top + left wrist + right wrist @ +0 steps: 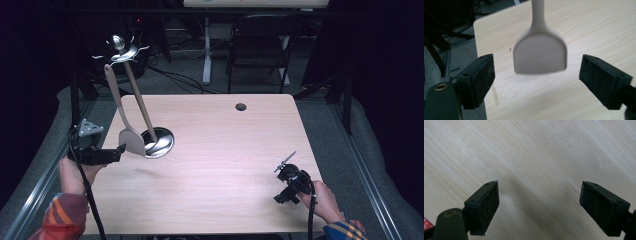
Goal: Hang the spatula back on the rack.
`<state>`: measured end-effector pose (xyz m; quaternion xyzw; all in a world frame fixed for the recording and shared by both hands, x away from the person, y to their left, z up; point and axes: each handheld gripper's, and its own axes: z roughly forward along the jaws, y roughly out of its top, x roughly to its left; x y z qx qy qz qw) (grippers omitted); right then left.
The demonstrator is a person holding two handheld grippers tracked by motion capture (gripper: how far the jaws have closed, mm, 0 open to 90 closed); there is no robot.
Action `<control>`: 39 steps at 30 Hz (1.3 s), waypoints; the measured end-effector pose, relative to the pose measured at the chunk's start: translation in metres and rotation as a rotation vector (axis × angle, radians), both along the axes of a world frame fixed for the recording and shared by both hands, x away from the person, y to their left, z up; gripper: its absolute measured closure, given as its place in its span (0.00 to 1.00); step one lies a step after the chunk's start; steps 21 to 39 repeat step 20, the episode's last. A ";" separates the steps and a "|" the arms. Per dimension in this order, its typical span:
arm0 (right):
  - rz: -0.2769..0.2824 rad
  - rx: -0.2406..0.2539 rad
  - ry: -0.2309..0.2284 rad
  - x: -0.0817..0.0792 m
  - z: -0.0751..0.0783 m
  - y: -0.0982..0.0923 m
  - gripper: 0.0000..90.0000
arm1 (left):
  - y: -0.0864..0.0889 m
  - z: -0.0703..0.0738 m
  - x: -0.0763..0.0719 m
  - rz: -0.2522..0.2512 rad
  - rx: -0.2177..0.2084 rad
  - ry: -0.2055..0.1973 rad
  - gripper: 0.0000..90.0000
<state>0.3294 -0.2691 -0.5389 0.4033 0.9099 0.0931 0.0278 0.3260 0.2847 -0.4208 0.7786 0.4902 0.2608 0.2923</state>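
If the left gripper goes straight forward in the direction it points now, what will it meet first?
Most likely the beige spatula: its flat blade hangs directly ahead of the open left gripper, centred between the jaws. Depth is unclear, but in the high view the blade looks close, with the steel bowl just beyond it.

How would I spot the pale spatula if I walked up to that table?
Start at the light wooden table and find the shiny metal holder near its left edge. Two utensils lean there; the beige flat-bladed spatula has a broad squarish blade, unlike the brown-handled metal ladle.

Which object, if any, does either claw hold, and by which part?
Nothing is held. The left claw is open, the spatula loose between its jaws; the right claw is open over bare table.
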 end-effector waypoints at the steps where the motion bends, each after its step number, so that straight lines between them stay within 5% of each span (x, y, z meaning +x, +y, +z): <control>1: -0.006 0.015 0.000 0.000 -0.001 0.000 0.18 | 0.000 -0.004 -0.001 -0.001 0.006 0.012 0.13; 9: 0.000 0.000 0.000 0.000 0.000 0.000 0.18 | 0.004 -0.040 -0.010 0.012 0.009 0.095 0.10; 20: 0.000 0.001 0.001 0.000 -0.001 0.000 0.18 | 0.003 -0.068 -0.012 0.018 0.009 0.144 0.08; 39: 0.000 0.001 0.001 0.000 -0.001 0.000 0.18 | 0.003 -0.068 -0.012 0.018 0.009 0.144 0.08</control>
